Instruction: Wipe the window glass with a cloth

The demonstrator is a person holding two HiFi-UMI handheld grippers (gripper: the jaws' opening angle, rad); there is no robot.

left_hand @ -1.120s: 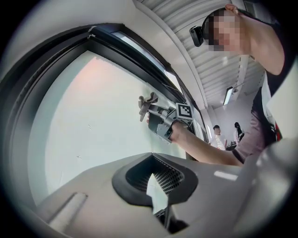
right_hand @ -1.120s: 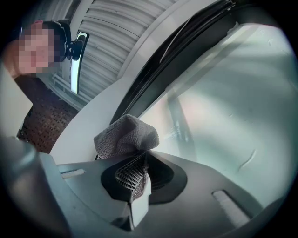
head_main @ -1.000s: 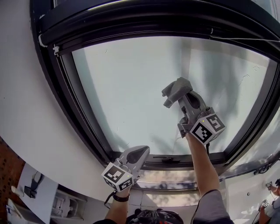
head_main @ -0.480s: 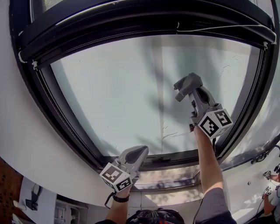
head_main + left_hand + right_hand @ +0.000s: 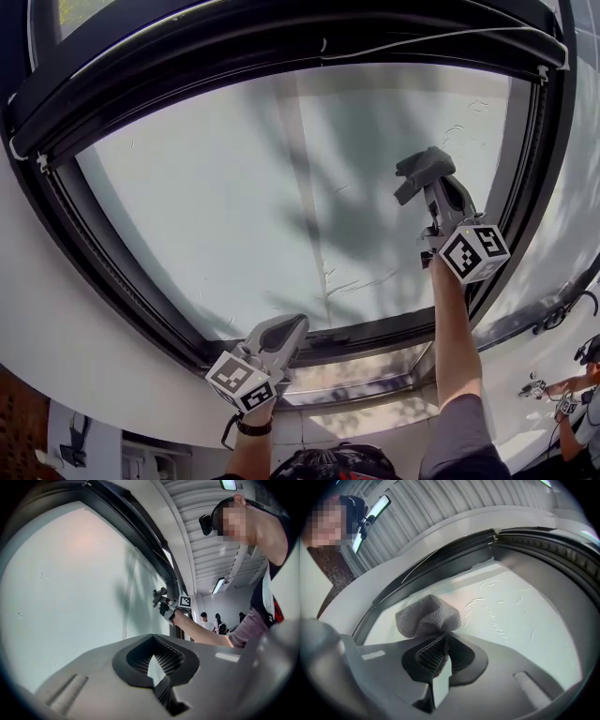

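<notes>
two grippers are up at the window, and only one is working. the right gripper point(image 5: 439, 199) has its jaws clamped on a bunched grey cloth point(image 5: 427, 617), which sticks out past the jaw tips towards the window glass point(image 5: 262, 197). over the last second it has travelled across the pane, from about the middle towards the dark frame point(image 5: 539, 169) on the right side, and it now sits near that edge in the upper part of the glass. the head view has swung with it, so part of the shift is the camera's.

the left gripper point(image 5: 284, 334) has stayed low by the bottom rail. its jaws are closed on nothing, and it takes no part in the wipe.

the right gripper view shows the cloth close to the pane, with faint curved streaks point(image 5: 497, 597) on the glass just beyond it. the cloth is probably touching, though neither view shows the contact plainly.

as a judgement, this reads as a sideways stroke nearing its end. the wipe is under way but not finished, since streaks show ahead of the cloth and thin marks point(image 5: 361, 279) show lower down. the next pass likely calls for a turn at the frame and a lower line back across.
</notes>
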